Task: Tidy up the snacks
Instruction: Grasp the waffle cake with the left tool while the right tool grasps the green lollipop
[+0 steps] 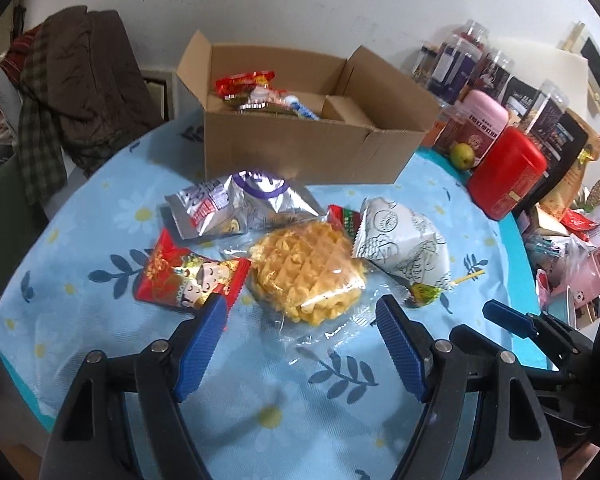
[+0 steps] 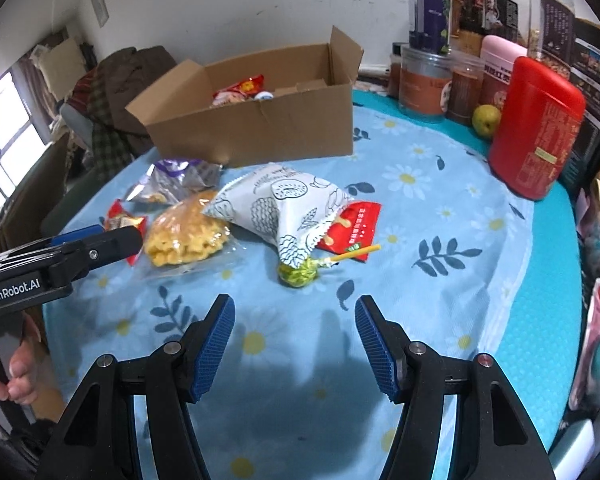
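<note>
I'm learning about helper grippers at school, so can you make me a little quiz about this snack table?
1. True or false: the left gripper is open around the waffle pack.
2. What lies right against the white patterned bag? A) a spoon B) a green lollipop C) a banana
3. Fill in: some snacks already lie inside the cardboard ____.

Key:
1. True; its fingers stand on either side, not squeezing.
2. B, the green lollipop.
3. box. The right gripper is open over the bare tablecloth.
</note>
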